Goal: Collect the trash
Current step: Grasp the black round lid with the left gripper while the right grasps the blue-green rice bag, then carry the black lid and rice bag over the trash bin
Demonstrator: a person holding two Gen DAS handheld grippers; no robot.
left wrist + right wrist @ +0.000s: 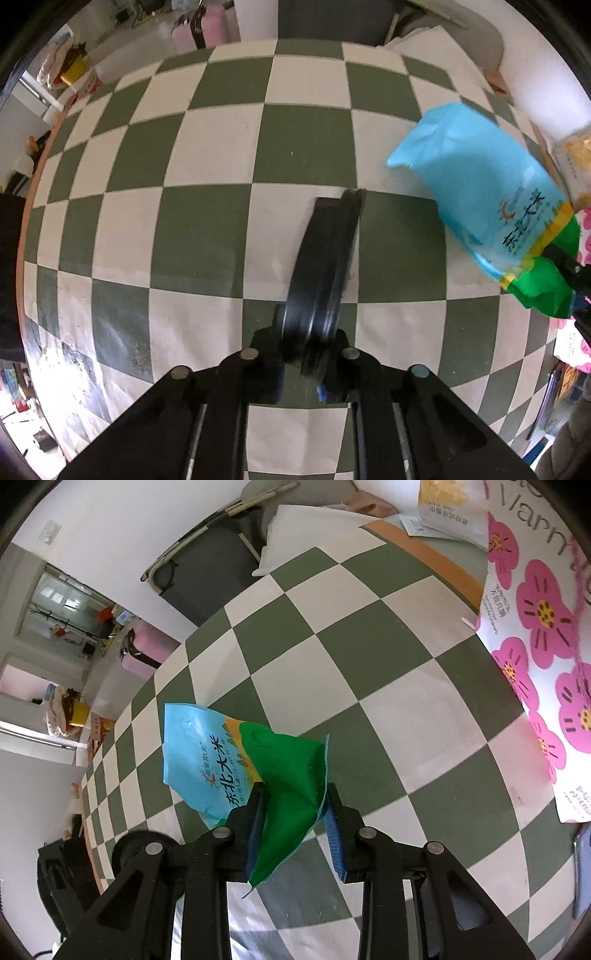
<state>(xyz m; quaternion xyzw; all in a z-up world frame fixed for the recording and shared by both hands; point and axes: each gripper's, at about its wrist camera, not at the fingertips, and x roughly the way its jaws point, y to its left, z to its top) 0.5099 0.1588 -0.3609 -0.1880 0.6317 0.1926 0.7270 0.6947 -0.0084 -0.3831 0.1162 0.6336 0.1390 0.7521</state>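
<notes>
A blue and green rice bag [236,760] hangs in my right gripper [295,794], whose blue-padded jaws are shut on its crumpled green end, above the green-and-white checkered table [388,709]. The same bag [491,206] shows at the right of the left wrist view, held up by the right gripper's finger [569,266]. My left gripper [349,195] is shut, its black fingers pressed together and empty, over the table's middle [207,155].
A white bag with pink flowers [543,642] lies at the table's right. A yellow-and-white packet [447,509] and papers lie at the far right corner. A dark chair [332,18] stands behind the table. A pink suitcase [147,646] stands on the floor.
</notes>
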